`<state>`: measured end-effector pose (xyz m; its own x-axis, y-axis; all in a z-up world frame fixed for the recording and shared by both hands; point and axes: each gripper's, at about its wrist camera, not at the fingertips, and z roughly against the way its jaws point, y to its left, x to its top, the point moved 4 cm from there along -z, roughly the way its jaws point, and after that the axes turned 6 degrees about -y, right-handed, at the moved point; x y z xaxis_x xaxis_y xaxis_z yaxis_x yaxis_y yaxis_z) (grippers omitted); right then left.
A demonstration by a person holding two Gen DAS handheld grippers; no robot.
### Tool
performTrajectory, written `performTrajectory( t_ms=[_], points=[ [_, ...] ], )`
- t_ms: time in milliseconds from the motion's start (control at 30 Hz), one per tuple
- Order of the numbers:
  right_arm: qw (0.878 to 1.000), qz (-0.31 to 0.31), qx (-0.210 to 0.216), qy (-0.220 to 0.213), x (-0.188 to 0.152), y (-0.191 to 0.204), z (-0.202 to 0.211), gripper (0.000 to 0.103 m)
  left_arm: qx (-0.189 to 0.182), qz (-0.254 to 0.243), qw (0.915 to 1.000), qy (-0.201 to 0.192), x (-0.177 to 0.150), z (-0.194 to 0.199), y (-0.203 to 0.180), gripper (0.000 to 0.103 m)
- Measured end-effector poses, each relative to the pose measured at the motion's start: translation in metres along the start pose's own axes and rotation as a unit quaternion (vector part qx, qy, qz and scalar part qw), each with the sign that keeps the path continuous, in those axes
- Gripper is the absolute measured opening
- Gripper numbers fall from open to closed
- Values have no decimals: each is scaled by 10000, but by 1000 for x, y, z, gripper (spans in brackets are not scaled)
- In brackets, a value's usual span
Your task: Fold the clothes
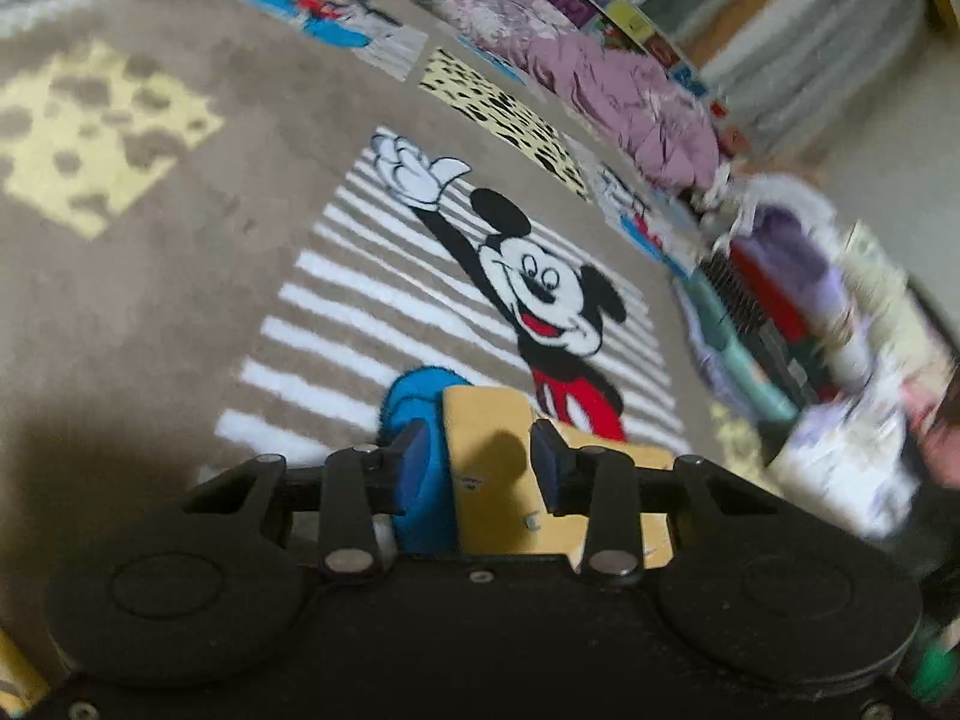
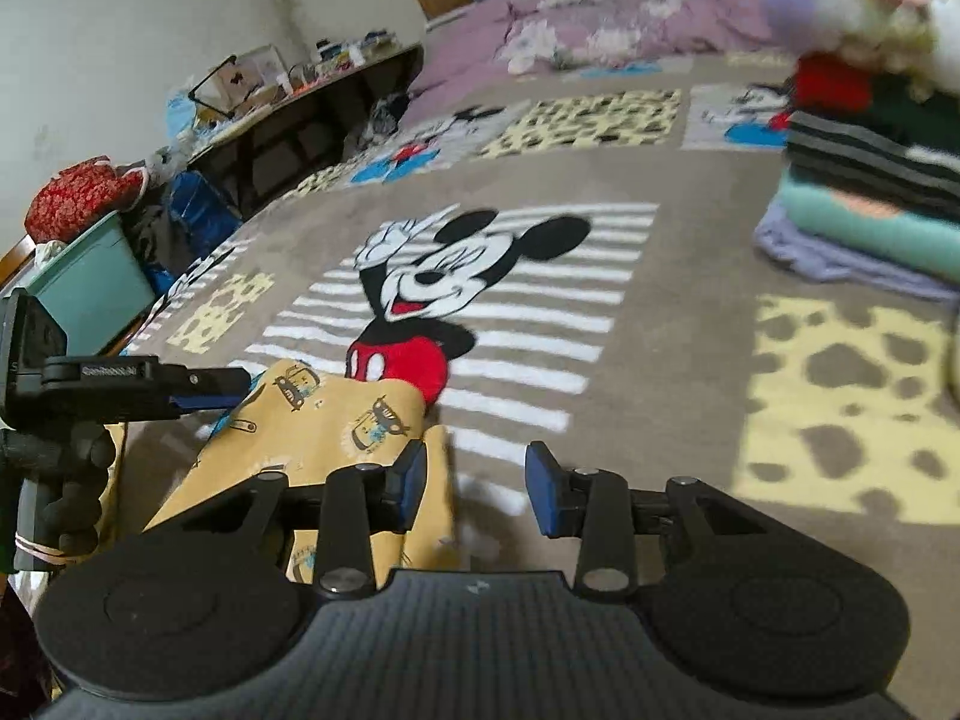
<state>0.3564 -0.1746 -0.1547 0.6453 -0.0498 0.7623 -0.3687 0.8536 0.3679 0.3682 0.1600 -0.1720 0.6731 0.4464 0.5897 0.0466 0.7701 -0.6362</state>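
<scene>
Left tool (image 1: 489,456) grips the yellow cloth (image 1: 498,468); right tool (image 2: 477,483), lower centre, gapes empty beside it and must catch its edge before folding.

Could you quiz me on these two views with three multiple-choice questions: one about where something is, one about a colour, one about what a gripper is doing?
1. Where is the stack of folded clothes in the right wrist view?
A. far right on the blanket
B. inside the teal bin
C. on the shelf

2. What colour is the printed garment lying near the grippers?
A. purple
B. yellow
C. green

3. What lies between the fingers of the right gripper?
A. a red sock
B. the folded stack
C. nothing, only blanket behind

Answers:
1 A, the stack sits at the right edge on the cartoon blanket.
2 B, the cloth is yellow with small car prints.
3 C, the gap is bare; the garment lies beside the left finger.
</scene>
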Motion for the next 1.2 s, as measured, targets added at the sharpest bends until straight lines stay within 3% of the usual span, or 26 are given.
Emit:
performTrajectory(
  t_ms=[133,267,333,367,433,467,700,867,1000,1067,1100,1133,1200],
  points=[
    [9997,-97,116,188,-7,4,-17,38,-230,492,9985,80,1,0,10,35],
    [9992,-247,201,232,-8,2,-24,38,-221,600,9979,106,-1,-2,9,34],
    [9988,-366,245,222,-7,-1,-25,36,-216,563,9981,131,-4,-4,7,27],
    [9984,-450,276,222,-7,-3,-27,34,-200,534,9983,143,-5,-6,6,20],
    [9972,-635,322,211,-7,-8,-28,6,-162,450,9987,145,-7,-7,3,10],
    [9964,-743,358,183,-8,-10,-28,4,-165,414,9989,134,-7,-7,2,8],
    [9933,-1028,379,-366,-2,-17,-6,3,-188,294,9994,22,-4,-4,1,5],
    [9910,-1024,-187,-840,7,-33,20,3,-19,168,9999,-11,-4,-4,2,5],
    [9873,-1339,-513,-690,0,-57,18,9,97,9,9999,-22,-2,-6,-1,6],
    [9853,-1510,-483,-642,-2,-62,16,20,126,-11,9999,-35,0,-5,0,8],
    [9845,-1554,-491,-652,-3,-63,16,34,124,11,9999,-43,1,-5,0,9],
    [9838,-1612,-458,-638,-4,-63,15,41,127,25,9999,-51,1,-5,1,13],
    [9837,-1699,-326,-494,-7,-62,9,42,140,35,9999,-61,2,-5,2,13]
  ],
)
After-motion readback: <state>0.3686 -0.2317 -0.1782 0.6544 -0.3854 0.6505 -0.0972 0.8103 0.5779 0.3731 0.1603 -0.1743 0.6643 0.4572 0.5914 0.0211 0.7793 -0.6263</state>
